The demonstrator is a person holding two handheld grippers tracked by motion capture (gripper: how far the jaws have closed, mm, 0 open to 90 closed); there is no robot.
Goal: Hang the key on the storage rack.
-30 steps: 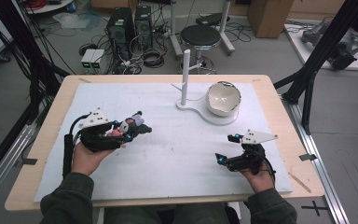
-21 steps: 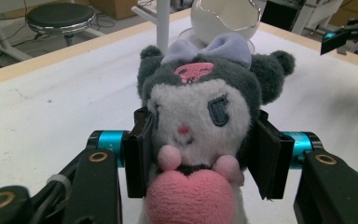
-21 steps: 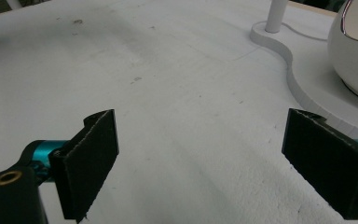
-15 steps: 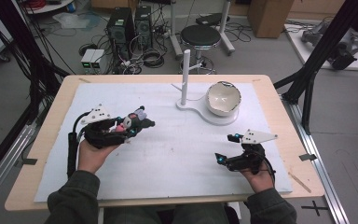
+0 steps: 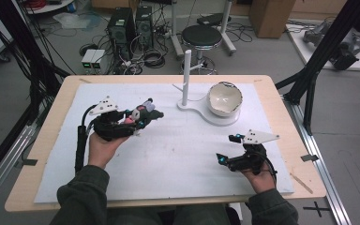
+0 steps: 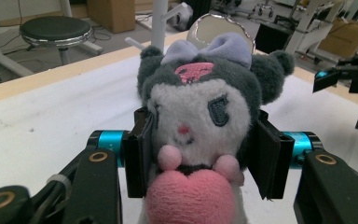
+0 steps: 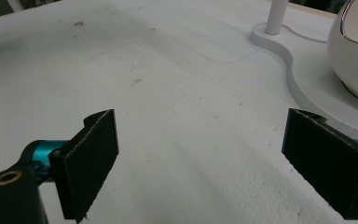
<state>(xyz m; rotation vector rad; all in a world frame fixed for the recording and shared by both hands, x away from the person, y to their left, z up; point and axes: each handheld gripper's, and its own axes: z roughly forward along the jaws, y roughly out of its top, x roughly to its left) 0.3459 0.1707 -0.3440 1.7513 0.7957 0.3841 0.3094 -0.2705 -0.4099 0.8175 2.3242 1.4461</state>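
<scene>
On the white surface [image 5: 178, 159] the left claw [image 5: 143, 115] grips the plush toy [image 6: 200, 116] by its head, the bowl [image 5: 224, 98] lying ahead to its right, nearer than to the open, empty right claw [image 5: 225, 150].

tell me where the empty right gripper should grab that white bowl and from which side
Probably the bowl's thin jagged rim, nearest the right gripper: its body is round, smooth and likely too wide. Come from above, one open jaw inside, one outside. The left gripper holds the plush toy.
</scene>
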